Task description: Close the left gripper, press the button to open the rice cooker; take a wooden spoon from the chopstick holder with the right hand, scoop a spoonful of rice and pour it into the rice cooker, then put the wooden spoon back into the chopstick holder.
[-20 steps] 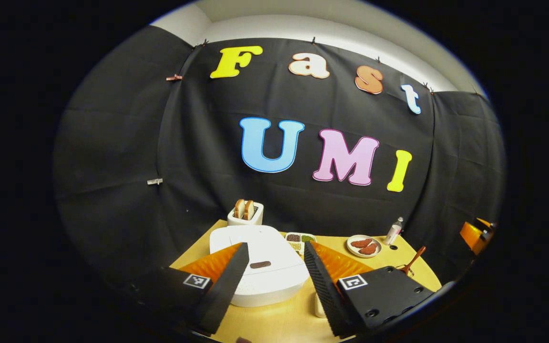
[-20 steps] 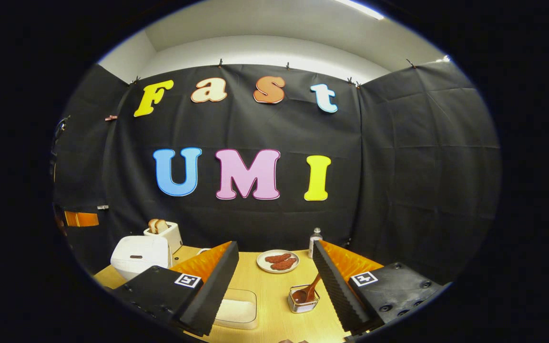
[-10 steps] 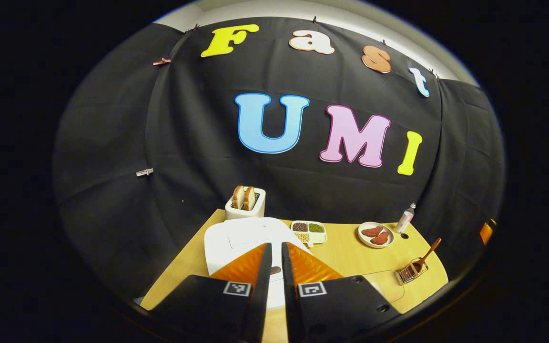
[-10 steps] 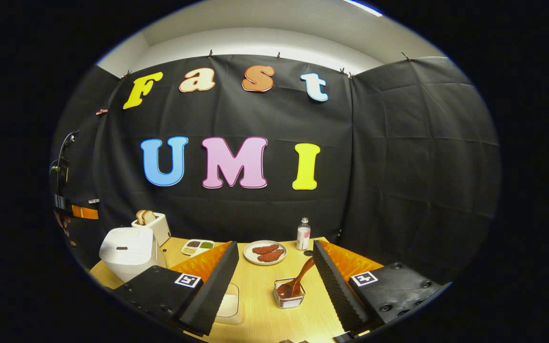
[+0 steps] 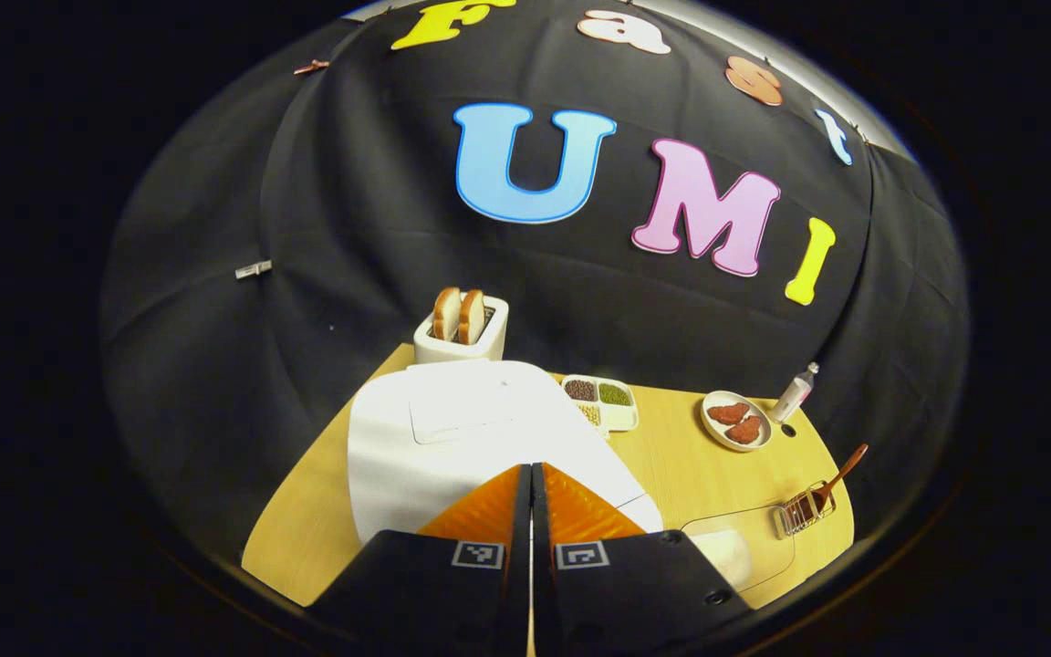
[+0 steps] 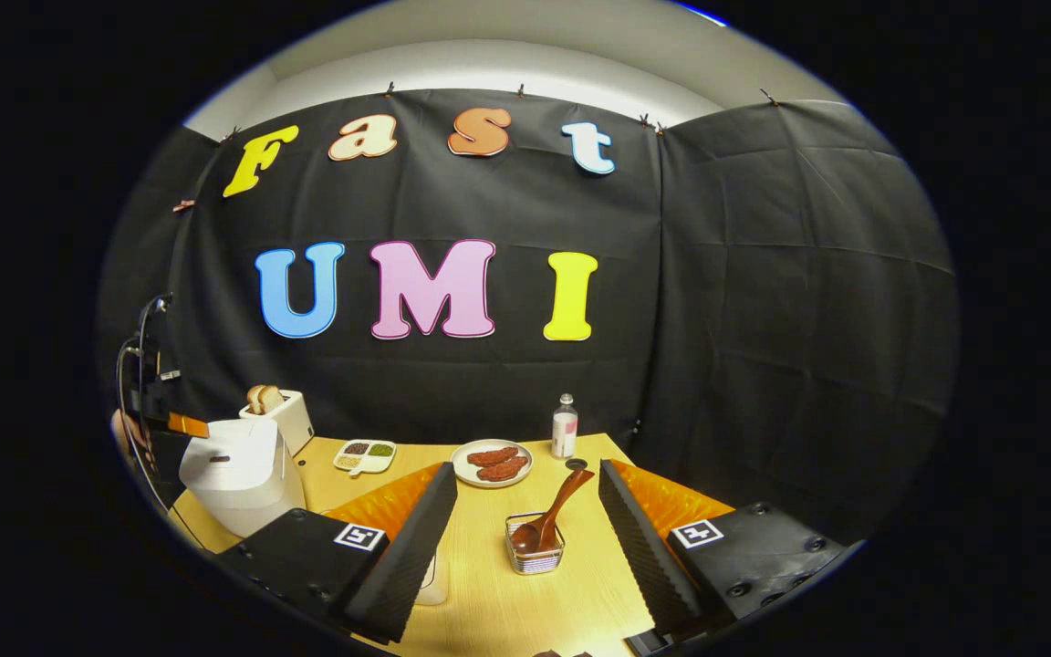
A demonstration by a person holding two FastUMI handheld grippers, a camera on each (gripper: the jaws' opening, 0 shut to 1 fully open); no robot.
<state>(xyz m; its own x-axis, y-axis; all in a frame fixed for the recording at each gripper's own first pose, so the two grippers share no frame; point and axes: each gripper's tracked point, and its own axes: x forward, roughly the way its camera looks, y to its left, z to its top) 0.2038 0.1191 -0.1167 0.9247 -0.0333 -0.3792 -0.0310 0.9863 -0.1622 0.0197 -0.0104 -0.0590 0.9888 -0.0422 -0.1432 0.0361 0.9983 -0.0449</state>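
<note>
The white rice cooker (image 5: pixel 452 438) has its lid down, right under my left gripper (image 5: pixel 530 473). That gripper is shut with nothing between its fingers, and its tips hide the cooker's front button. In the right gripper view the rice cooker (image 6: pixel 234 470) stands at the far left, its dark button (image 6: pixel 218 459) showing, with the left gripper (image 6: pixel 183 422) just above it. My right gripper (image 6: pixel 525 468) is open and hangs over the table. The wooden spoon (image 6: pixel 553 511) leans in the wire chopstick holder (image 6: pixel 535 552) between its fingers, lower down and untouched. A clear rice container (image 5: pixel 735 547) sits right of the cooker.
A toaster with two bread slices (image 5: pixel 462 328) stands behind the cooker. A divided bean tray (image 5: pixel 603 401), a plate of meat (image 5: pixel 735 420) and a small bottle (image 5: pixel 795 392) line the back of the wooden table (image 5: pixel 671 465). A hand (image 6: pixel 129 433) holds the left gripper.
The left gripper went from open to shut and came down close over the cooker's front. The right gripper drifted nearer the chopstick holder and stayed open.
</note>
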